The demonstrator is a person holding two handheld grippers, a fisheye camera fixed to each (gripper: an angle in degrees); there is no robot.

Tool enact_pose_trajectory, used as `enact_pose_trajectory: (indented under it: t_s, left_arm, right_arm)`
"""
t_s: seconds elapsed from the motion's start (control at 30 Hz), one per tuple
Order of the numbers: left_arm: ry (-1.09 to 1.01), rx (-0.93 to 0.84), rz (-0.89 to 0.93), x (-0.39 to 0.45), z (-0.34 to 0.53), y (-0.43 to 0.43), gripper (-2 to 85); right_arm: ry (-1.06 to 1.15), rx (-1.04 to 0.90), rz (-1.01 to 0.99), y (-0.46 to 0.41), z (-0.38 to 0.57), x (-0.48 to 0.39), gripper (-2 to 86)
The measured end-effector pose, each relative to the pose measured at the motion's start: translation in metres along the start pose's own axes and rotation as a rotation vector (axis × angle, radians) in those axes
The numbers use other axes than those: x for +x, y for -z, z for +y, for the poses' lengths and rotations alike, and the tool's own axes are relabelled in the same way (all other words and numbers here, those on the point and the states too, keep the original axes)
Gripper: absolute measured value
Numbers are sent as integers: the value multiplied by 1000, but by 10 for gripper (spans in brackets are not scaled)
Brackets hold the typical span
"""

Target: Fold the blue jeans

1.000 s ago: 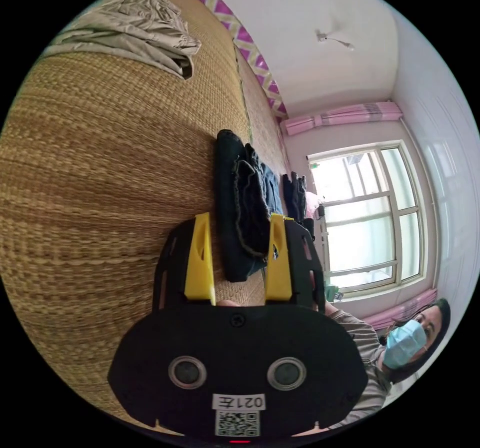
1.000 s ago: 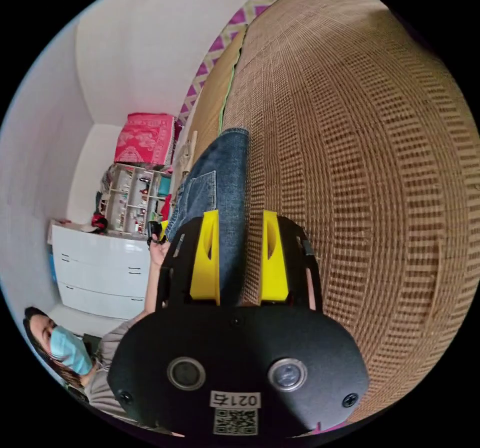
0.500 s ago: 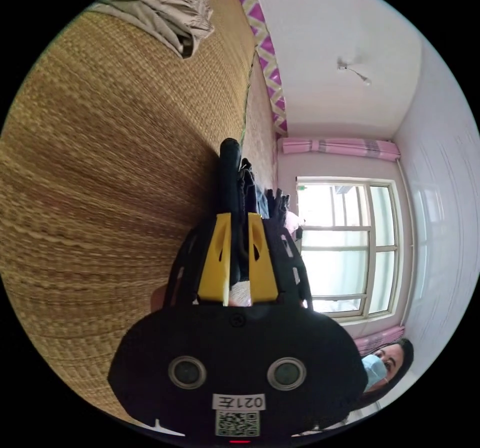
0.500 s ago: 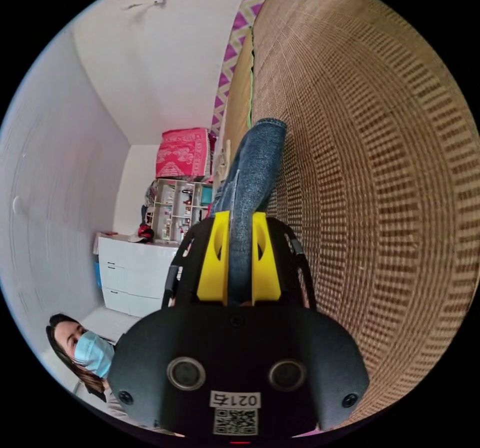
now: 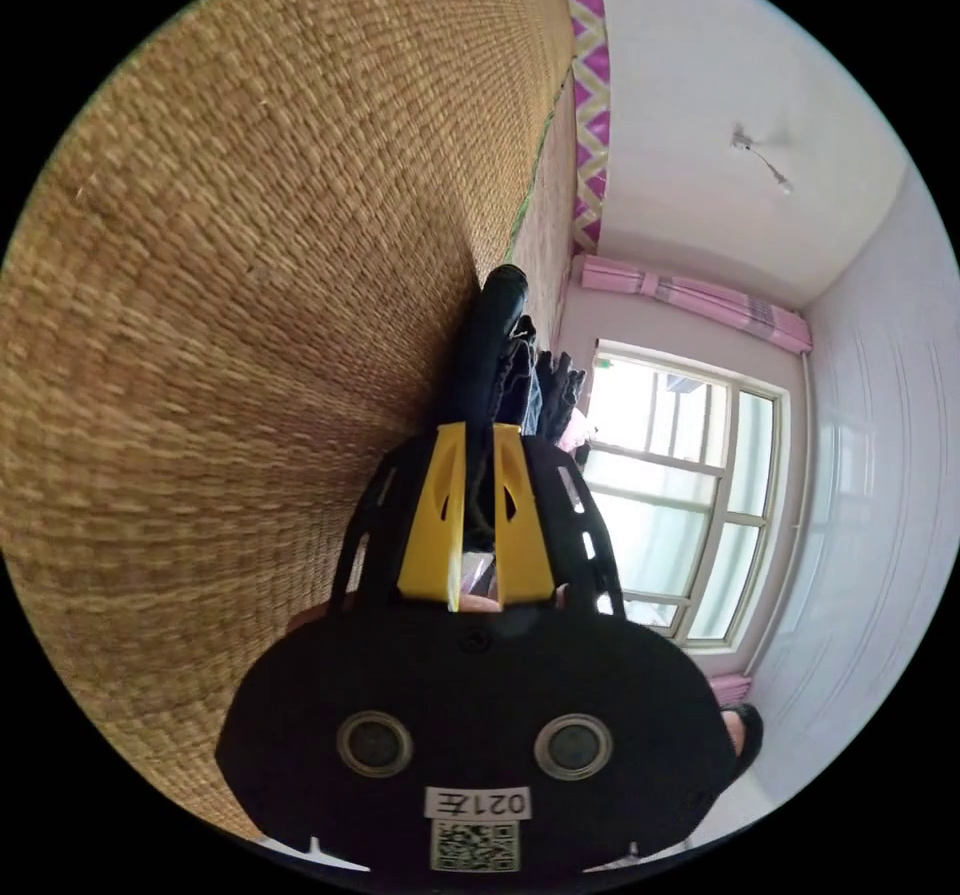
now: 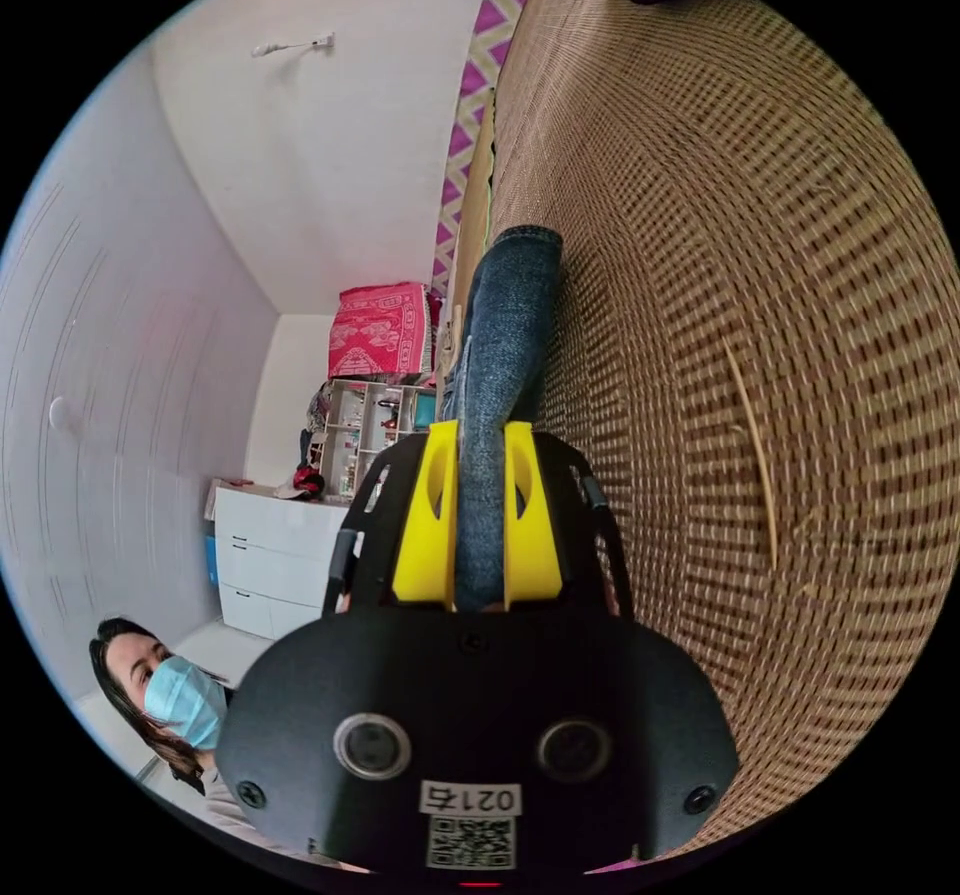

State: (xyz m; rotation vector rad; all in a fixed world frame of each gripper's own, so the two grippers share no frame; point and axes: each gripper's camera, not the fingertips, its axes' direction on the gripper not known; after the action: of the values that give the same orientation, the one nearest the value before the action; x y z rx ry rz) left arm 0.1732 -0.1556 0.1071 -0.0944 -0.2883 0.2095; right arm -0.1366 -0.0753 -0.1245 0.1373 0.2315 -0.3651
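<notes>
Left gripper [image 5: 476,435]: yellow jaws are clamped on a dark, rolled denim edge of the blue jeans [image 5: 492,335], seen at frame centre against the coarse woven straw mat [image 5: 250,285]. Right gripper [image 6: 478,430]: jaws are pressed together on a thick blue fold of the jeans [image 6: 505,315], running up mid-frame along the mat [image 6: 720,285]. A white drawer unit [image 6: 270,560] is seen lower left in the right gripper view

Blue jeans [image 6: 498,335]; tan woven mat [image 6: 760,285]
</notes>
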Motion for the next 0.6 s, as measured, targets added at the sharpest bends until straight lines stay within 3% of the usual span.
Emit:
enact_pose_trajectory:
  t_s: [0.37,0.6]
  left_arm:
    - [-279,-215,-153,30,-22,-43,63]
    - [-297,-164,-162,22,-8,-40,29]
  right_arm:
    - [-13,22,-19,8,25,25,75]
    - [3,17,1,1,41,28,75]
